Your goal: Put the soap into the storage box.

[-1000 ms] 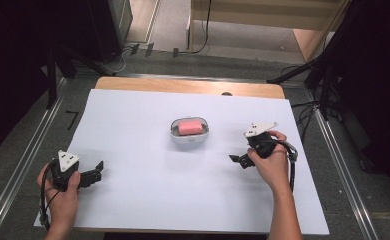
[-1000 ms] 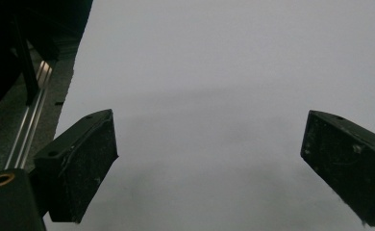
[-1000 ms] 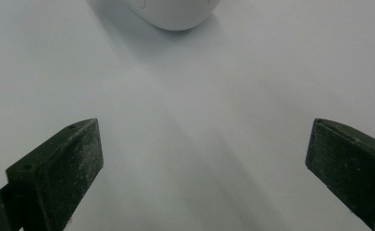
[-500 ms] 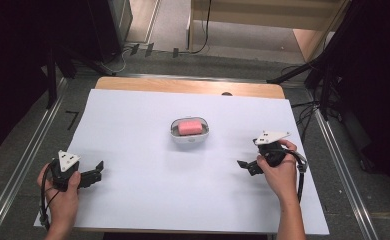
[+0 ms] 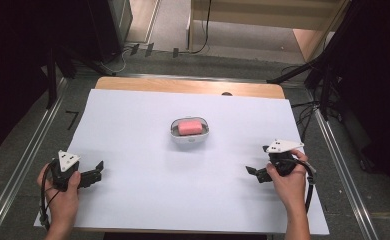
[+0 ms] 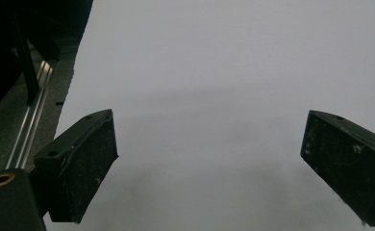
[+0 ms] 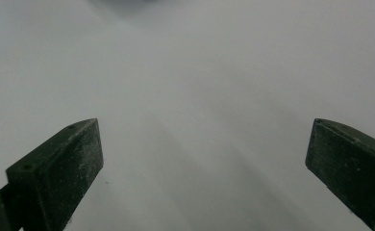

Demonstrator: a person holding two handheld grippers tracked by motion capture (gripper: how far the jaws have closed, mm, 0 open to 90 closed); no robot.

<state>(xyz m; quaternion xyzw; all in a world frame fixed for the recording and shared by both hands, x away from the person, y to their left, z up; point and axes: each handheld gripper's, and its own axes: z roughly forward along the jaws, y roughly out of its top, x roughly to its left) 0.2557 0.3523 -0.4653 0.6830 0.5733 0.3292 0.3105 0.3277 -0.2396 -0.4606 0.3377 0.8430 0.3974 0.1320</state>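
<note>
Fingers apart on both; your right gripper [image 5: 254,174] had drawn back toward 4 o'clock, away from the dish [image 5: 189,131].

The right tongs [image 5: 252,173] have moved. A second ago they sat farther in on the desk [image 5: 133,115], right of the dish [image 5: 189,132] and about level with its near edge. Half a second ago they had drawn back toward the person and a little to the right. Now they lie nearer still to the near edge and close to the right edge of the white sheet [image 5: 148,195], well apart from the dish. The right hand [image 5: 289,182] has pulled back with them, so less forearm shows.
</note>
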